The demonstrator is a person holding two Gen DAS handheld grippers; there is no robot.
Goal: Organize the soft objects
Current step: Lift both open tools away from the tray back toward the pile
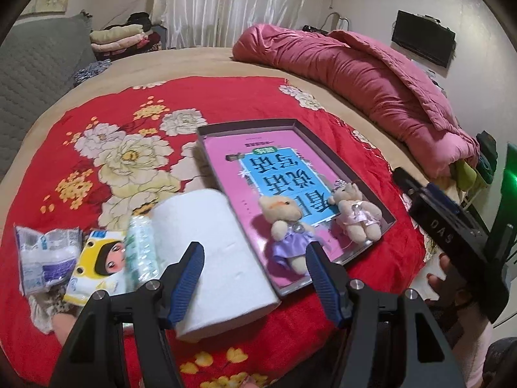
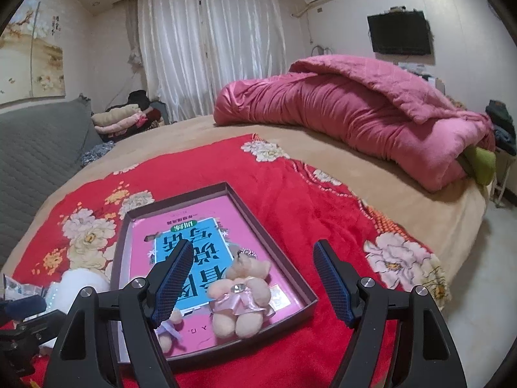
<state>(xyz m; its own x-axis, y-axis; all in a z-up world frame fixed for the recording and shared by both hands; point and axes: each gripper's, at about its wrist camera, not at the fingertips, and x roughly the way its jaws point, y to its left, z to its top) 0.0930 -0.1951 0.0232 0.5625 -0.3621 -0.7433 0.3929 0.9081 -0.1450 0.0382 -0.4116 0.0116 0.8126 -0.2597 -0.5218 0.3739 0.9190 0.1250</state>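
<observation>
A shallow dark tray [image 1: 323,142] [image 2: 278,258] with a pink book lies on the red floral blanket. Two small teddy bears lie in it: one in a purple dress [image 1: 287,229] [image 2: 168,326] and one in a pink dress [image 1: 355,215] [image 2: 242,294]. A white paper roll [image 1: 213,252] [image 2: 80,284] lies left of the tray, between the fingers of my open left gripper [image 1: 255,278]. Tissue packs [image 1: 100,262] and a plastic packet [image 1: 48,255] lie further left. My right gripper [image 2: 252,284] is open and empty above the pink-dress bear.
A rolled pink quilt [image 2: 355,113] lies across the far side of the bed. A grey padded headboard [image 2: 38,142] is at left, folded clothes [image 2: 119,116] behind it. The bed edge and floor [image 2: 478,278] are at right.
</observation>
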